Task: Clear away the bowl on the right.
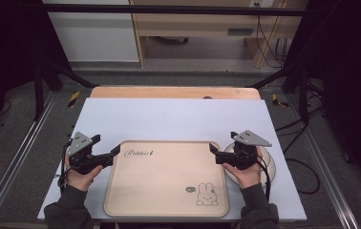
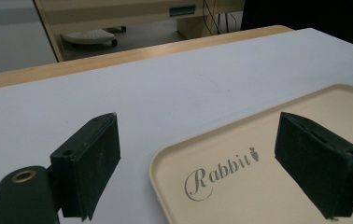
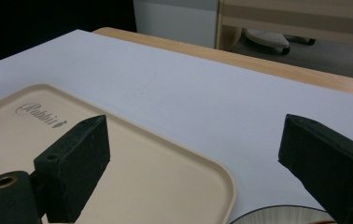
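The tray (image 1: 166,179) lay flat on the worktop (image 1: 178,119) between my grippers. My left gripper (image 1: 108,151) gaped wide at its left corner, holding nothing; my right gripper (image 1: 222,147) gaped likewise at its right corner, above a plate (image 1: 270,168).

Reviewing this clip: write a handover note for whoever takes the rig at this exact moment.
Left hand-held gripper: open, at the tray's left edge, holding nothing.
Right hand-held gripper: open, at the tray's right edge, holding nothing.
Tray: flat on the white table cover, nothing on it.
Plate: right of the tray, under the right hand.
Done: both grippers lined up on the tray.
Left: probably close on the rims and lift.
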Demonstrator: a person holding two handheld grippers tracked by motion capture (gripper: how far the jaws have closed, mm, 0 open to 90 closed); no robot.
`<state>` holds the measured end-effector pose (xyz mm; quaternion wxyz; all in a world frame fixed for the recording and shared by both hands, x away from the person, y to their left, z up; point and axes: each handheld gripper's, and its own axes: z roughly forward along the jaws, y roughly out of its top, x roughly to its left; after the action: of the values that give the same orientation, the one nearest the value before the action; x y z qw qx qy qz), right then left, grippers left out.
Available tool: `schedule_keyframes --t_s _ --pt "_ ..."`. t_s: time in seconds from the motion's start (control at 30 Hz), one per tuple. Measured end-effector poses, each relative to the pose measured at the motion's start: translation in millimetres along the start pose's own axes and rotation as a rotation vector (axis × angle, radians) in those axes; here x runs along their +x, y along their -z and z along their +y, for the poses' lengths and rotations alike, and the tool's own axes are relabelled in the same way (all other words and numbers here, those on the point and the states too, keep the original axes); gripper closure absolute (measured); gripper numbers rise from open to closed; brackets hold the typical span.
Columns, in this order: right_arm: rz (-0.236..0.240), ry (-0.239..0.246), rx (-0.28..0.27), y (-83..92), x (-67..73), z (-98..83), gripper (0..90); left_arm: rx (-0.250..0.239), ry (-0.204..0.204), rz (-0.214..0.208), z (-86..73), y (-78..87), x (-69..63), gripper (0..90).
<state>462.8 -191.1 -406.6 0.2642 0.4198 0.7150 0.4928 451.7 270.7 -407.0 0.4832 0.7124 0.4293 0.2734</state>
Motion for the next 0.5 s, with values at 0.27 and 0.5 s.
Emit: schedule_keyframes --t_s 0.27,0.5 --pt "-0.013 -0.011 -0.008 4.5 -3.3 1.3 9.1 0.006 -0.001 -0.004 -2.0 -1.3 -0.7 13.8" --pt "-0.030 -0.015 -0.001 8.6 -6.3 3.8 9.8 0.010 -0.003 -0.003 -3.5 -1.0 -0.3 13.8"
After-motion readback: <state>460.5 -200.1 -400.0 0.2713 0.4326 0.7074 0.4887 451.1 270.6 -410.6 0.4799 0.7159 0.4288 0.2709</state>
